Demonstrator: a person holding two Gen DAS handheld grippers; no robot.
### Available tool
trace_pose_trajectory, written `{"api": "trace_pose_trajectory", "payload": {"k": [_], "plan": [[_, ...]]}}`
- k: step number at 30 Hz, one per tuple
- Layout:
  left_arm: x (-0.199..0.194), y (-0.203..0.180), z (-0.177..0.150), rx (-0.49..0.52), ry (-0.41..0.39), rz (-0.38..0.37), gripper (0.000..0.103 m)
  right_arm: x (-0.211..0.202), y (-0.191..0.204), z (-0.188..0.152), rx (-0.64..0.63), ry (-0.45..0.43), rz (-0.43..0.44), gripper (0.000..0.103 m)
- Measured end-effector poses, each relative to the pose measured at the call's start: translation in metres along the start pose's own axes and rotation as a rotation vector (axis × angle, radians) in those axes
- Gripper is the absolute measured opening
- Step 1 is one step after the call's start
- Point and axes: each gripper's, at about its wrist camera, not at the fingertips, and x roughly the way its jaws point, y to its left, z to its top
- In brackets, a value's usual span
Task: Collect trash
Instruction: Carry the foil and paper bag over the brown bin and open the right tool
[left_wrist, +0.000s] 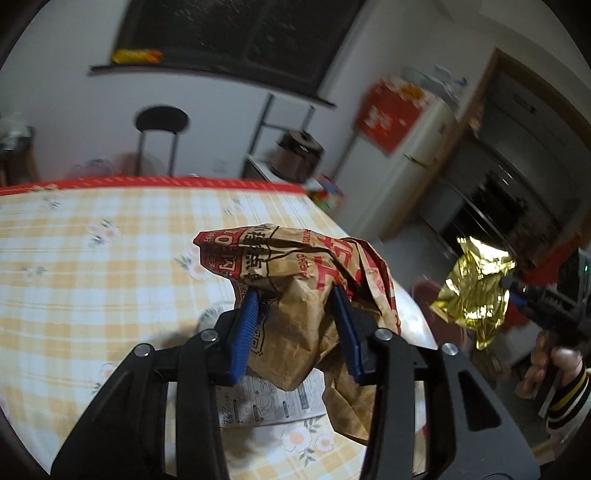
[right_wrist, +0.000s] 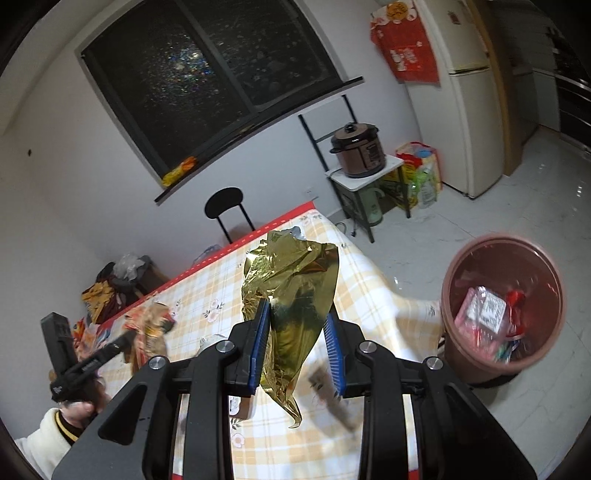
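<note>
My left gripper (left_wrist: 295, 295) is shut on a crumpled brown paper bag (left_wrist: 280, 254) with red print, lifted above the checked tablecloth (left_wrist: 92, 258). Its blue pads press the bag from both sides. Off the table's right edge, my right gripper (left_wrist: 517, 291) holds a crumpled gold foil wrapper (left_wrist: 476, 291) in the air. In the right wrist view the right gripper (right_wrist: 297, 310) is shut on that gold foil (right_wrist: 295, 269), which hangs down between the pads. The left gripper (right_wrist: 125, 338) with the paper bag (right_wrist: 151, 328) shows at the left, held by a hand in a cream sleeve.
A brown round bin (right_wrist: 502, 306) with several wrappers inside stands on the tiled floor right of the table (right_wrist: 207, 291). A printed leaflet (left_wrist: 269, 402) lies on the cloth under the bag. A black chair (right_wrist: 225, 206), a cooker on a shelf (right_wrist: 358, 151) and a fridge (right_wrist: 469, 92) stand beyond.
</note>
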Motion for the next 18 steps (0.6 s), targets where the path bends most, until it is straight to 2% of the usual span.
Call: {"api": "trace_pose_trajectory", "payload": {"k": [4,7,12,18], "plan": [[-0.018,-0.034,0.010,-0.014,-0.065,0.064,0.043,-0.012,-0.032,0.025,-0.009,-0.012,0.023,0.029],[-0.021,-0.061,0.016,-0.034,-0.100,0.073,0.043,-0.023,-0.067,0.045,-0.009,-0.031,0.002,0.029],[-0.012,-0.106,0.021,-0.044,-0.137,0.057,0.043,-0.039,-0.135,0.070,0.000,-0.057,-0.098,0.029],[0.000,-0.150,0.022,-0.051,-0.155,0.043,0.043,-0.031,-0.204,0.079,0.026,0.004,-0.192,0.029]]}}
